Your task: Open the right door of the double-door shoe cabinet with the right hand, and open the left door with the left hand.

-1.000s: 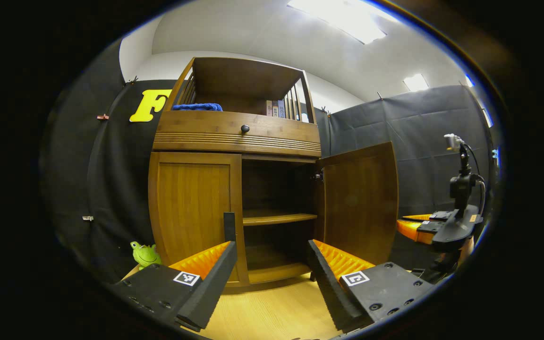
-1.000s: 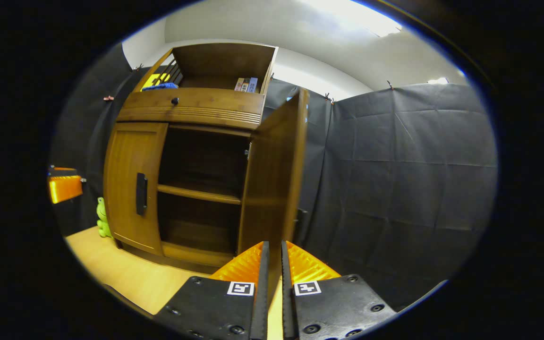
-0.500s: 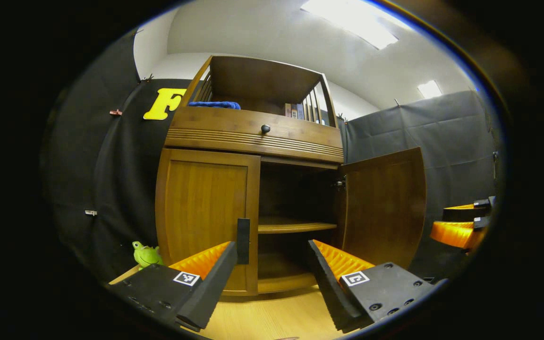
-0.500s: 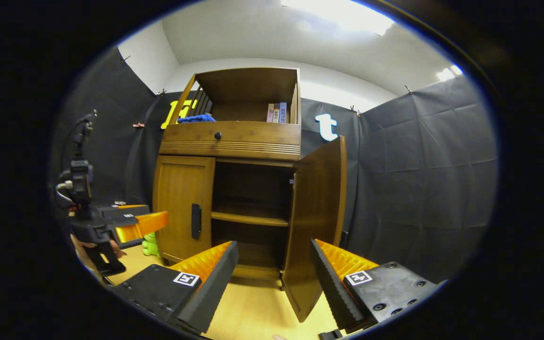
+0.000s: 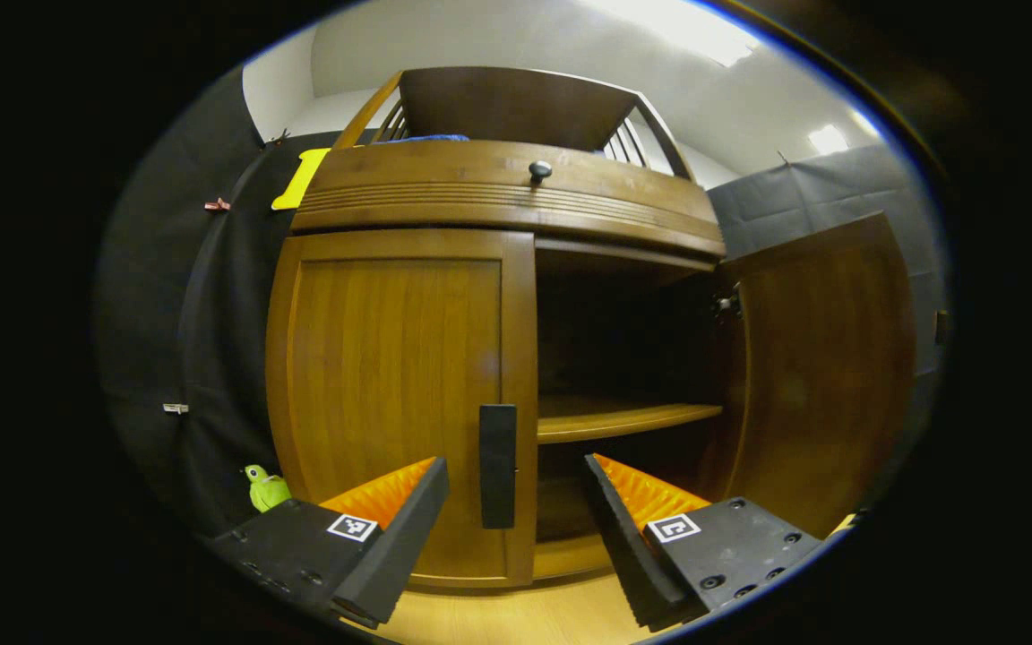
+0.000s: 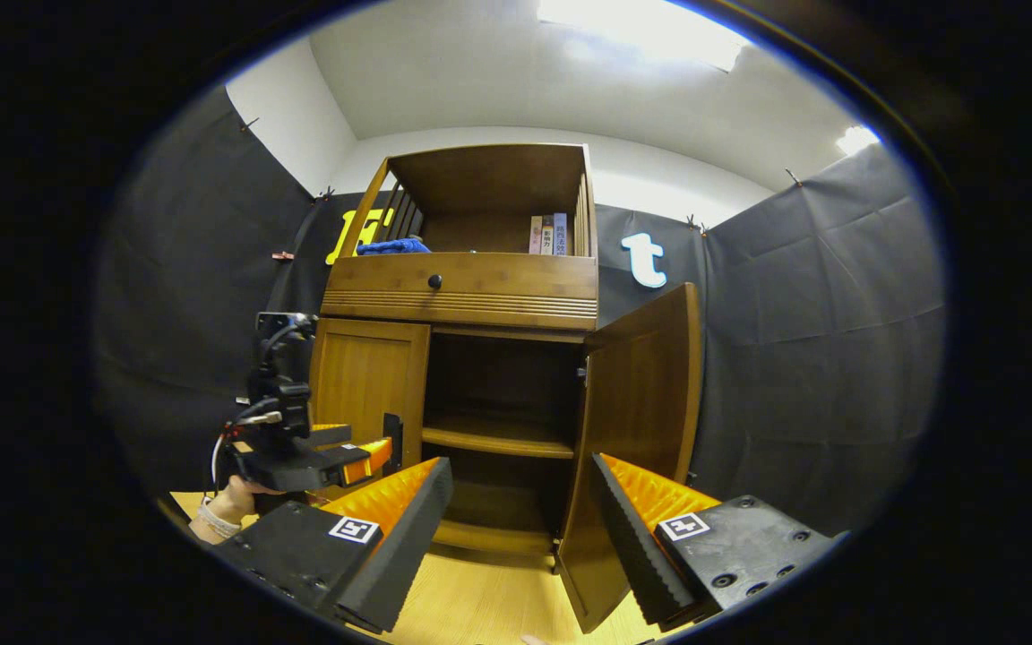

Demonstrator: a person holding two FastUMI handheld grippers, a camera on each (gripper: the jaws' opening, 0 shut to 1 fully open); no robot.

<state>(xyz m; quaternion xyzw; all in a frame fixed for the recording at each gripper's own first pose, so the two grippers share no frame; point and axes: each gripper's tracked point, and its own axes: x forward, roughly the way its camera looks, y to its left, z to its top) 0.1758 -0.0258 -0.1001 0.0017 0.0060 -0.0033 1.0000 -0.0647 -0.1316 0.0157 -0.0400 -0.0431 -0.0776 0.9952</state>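
We are holding the left tool (image 5: 516, 520) wide open, close in front of the shoe cabinet (image 5: 498, 206), and nothing is sitting between its fingers. The left door (image 5: 395, 394) is standing closed, and its dark handle (image 5: 497, 466) is showing in the gap between the two fingers, a little farther off and not touching either one. To the right, the right door (image 5: 825, 376) is hanging swung out, baring the dark inside and a shelf (image 5: 623, 417). A green toy (image 5: 263, 488) is sitting on the floor (image 5: 516, 618) at the cabinet's left foot.

In the right gripper view we are keeping the right tool (image 6: 520, 524) wide open too, holding nothing, well back from the cabinet (image 6: 471, 287). The open right door (image 6: 637, 448) is standing just beyond its right finger, apart from it. Farther left, the left tool (image 6: 364, 452) is hovering near the left door's handle (image 6: 392, 439), with a hand (image 6: 234, 503) gripping it from below. Books (image 6: 548, 235) and a blue cloth (image 6: 392, 246) are lying on the top shelf.
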